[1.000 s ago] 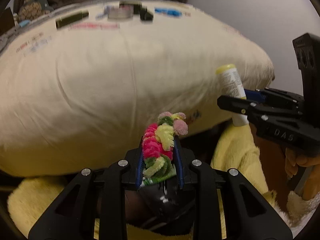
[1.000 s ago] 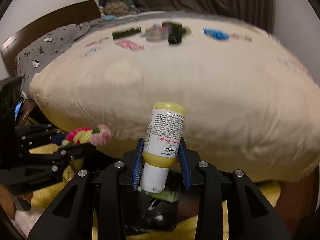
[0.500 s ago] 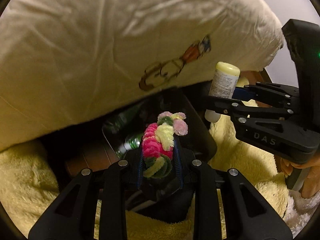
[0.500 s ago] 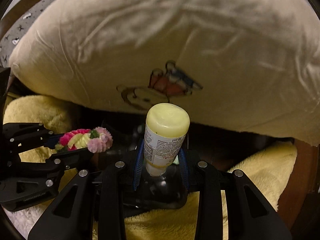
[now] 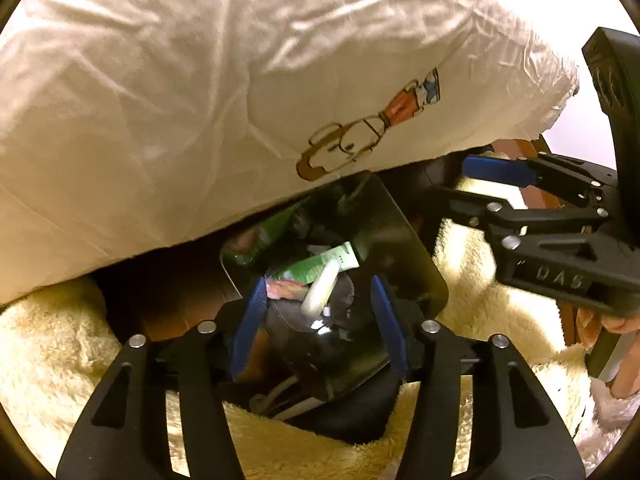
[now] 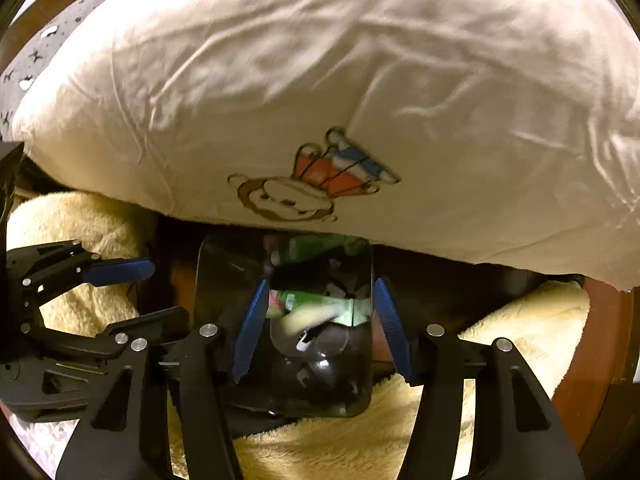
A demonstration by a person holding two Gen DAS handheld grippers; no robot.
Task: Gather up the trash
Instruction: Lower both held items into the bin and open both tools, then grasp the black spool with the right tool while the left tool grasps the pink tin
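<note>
My left gripper points down over a black trash bin, and its jaws are opening with nothing pressed between the blue pads. In the bin below lie a pink and green pipe-cleaner bundle, a green packet and a blurred pale yellow bottle. My right gripper hangs over the same bin, its jaws opening too, with the bottle blurred beneath them. Each gripper shows in the other's view: the right gripper and the left gripper, both with fingers apart.
A cream bed cover with a cartoon print overhangs the bin's far side. A fluffy yellow rug surrounds the bin on a brown wooden floor. A hand grips the right tool's handle.
Both grippers tipped down over the bin, then opened. The pipe-cleaner bundle left the left jaws and the yellow bottle left the right jaws; both dropped into the bin.
</note>
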